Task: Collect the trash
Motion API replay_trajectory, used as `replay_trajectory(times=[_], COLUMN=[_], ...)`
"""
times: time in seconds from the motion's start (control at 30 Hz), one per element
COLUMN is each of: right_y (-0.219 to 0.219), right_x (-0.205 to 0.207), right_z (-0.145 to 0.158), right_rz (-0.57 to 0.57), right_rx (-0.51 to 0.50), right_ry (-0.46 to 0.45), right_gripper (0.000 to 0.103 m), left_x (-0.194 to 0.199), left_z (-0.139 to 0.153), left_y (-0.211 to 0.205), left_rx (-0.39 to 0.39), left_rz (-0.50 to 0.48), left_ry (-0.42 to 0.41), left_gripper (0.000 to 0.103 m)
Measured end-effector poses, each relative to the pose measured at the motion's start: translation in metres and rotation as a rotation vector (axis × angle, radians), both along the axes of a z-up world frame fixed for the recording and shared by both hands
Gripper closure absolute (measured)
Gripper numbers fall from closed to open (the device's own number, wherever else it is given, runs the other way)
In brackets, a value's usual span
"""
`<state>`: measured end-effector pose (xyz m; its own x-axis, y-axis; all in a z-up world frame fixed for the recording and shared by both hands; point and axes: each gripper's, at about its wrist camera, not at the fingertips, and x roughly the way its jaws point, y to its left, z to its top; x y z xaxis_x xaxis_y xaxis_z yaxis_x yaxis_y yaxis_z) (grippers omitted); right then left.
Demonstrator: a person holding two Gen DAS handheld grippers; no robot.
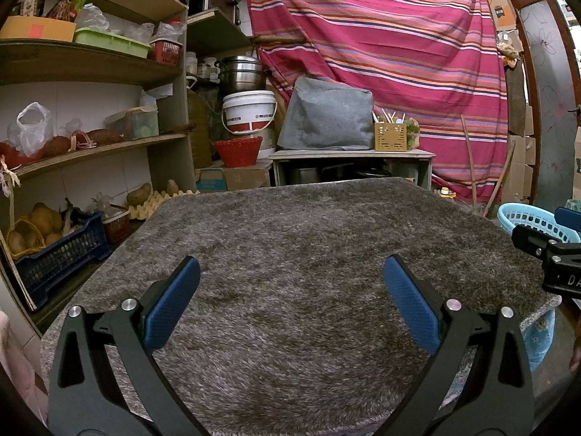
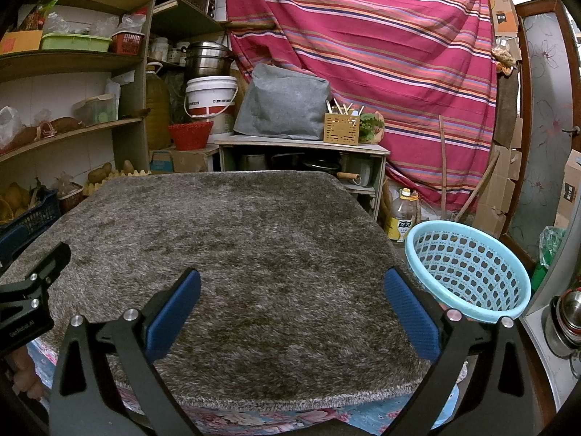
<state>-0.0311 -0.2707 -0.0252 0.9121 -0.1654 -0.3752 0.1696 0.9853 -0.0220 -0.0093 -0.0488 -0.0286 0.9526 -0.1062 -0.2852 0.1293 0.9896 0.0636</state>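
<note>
Plainly, we hold both grippers above the shaggy grey rug [image 2: 232,254] that covers the table, the left gripper [image 1: 290,298] and the right gripper [image 2: 290,305] each with fingers spread wide and nothing between them. We can find no trash on the rug in either view; the light blue basket [image 2: 468,272] stands just beside the table's right edge, and what lies in its bottom we cannot tell. Our worry is small scraps hiding in the deep pile, or pads snagging fibres if we pinch low.
</note>
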Motion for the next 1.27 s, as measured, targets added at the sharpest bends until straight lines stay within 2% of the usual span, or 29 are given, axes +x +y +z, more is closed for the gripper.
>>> replay_trajectory(times=[1.27], right_y=[-0.001], right_x=[0.0], right_z=[-0.001], right_rz=[0.001], right_rx=[-0.002], right_ry=[0.002], right_gripper=[0.004], left_x=[0.004], left_z=[0.004], left_y=[0.007], left_rx=[0.005], left_rz=[-0.001], left_ry=[-0.006], left_gripper=[0.005])
